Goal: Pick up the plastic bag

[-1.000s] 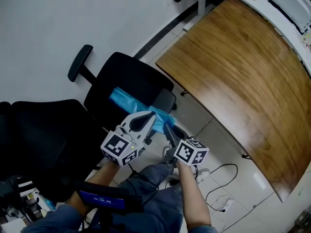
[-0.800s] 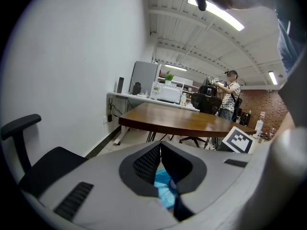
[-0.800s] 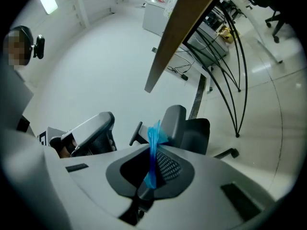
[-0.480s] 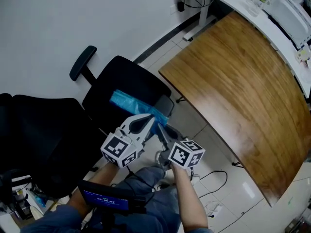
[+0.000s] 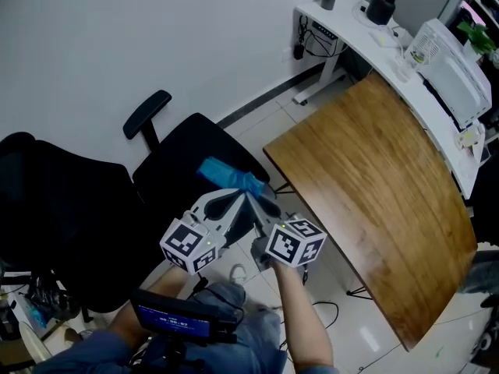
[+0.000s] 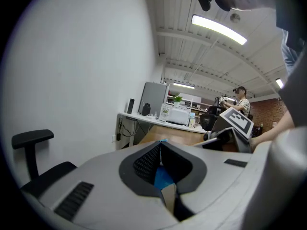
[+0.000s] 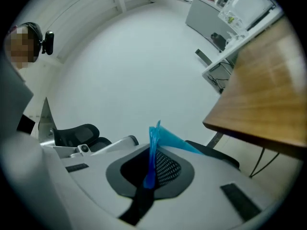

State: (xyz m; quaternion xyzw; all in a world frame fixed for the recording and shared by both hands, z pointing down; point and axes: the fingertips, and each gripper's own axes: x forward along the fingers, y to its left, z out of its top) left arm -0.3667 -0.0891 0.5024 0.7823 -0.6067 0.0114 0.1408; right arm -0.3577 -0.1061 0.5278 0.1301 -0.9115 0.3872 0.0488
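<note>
Both jaws shut tight on bag (image 5: 228, 176): L gripper (image 5: 238, 201) and R gripper (image 5: 257, 210) pinch it side by side, over chair (image 5: 175, 150). We judge grasp done, lift in hand. Next: we raise both together, hold pinch, no pulling apart.

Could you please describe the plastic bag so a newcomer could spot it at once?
Start at the black office chair beside the wooden table. Over its seat, the left gripper and right gripper pinch the plastic bag, the only bright blue thing there.
</note>
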